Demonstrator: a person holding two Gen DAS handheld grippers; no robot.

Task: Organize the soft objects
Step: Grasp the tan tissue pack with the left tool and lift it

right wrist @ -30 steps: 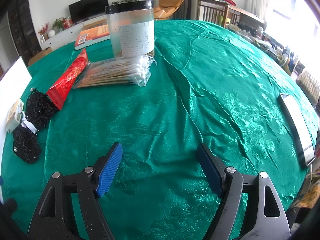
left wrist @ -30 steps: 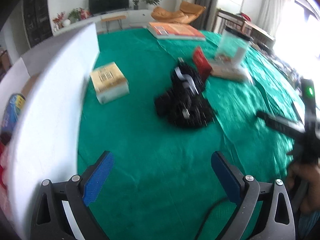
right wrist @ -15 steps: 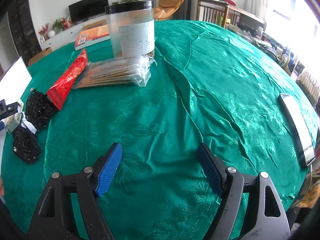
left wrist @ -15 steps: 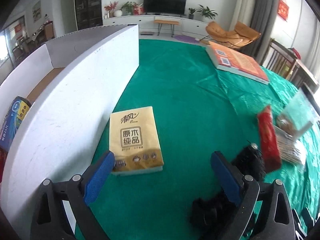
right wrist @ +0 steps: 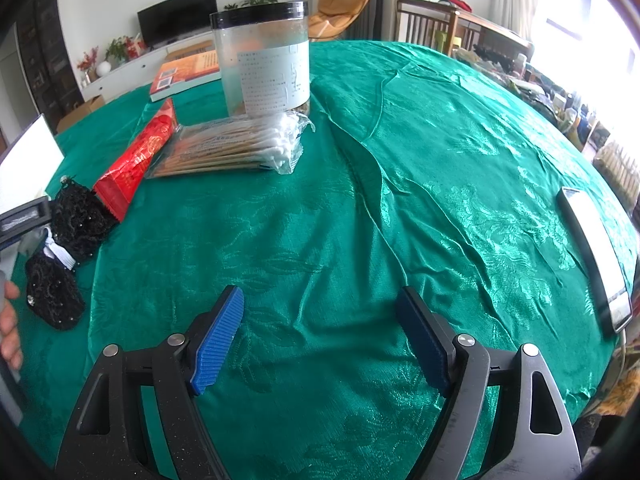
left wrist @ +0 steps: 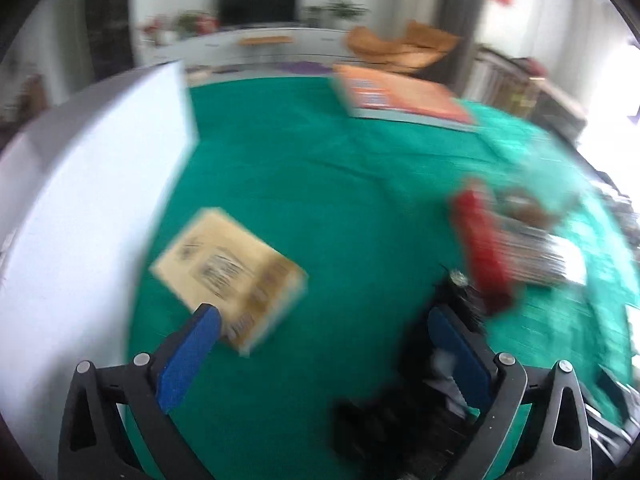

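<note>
In the blurred left wrist view a yellow tissue pack [left wrist: 228, 268] lies on the green cloth by the white box wall [left wrist: 88, 220]. Its near corner sits just past one fingertip of my left gripper [left wrist: 323, 314]. The left jaws are opening, with only cloth between them. A black lace pouch [left wrist: 400, 420] lies at the other finger. My right gripper [right wrist: 320, 298] hovers over bare cloth, its jaws opening slightly and holding nothing. The black lace pouch [right wrist: 80, 216] lies far to its left.
A red packet [right wrist: 140, 156], a bag of cotton swabs [right wrist: 240, 148] and a clear jar [right wrist: 264, 64] stand behind the pouch. A book [right wrist: 184, 74] lies further back. A phone [right wrist: 596, 252] rests near the table's right edge. A person's hand [right wrist: 10, 320] shows at the left rim.
The left wrist view swung from the black pouch to the tissue pack, then partway back, so the pack now sits at one finger and the pouch at the other. The right gripper stayed still.
</note>
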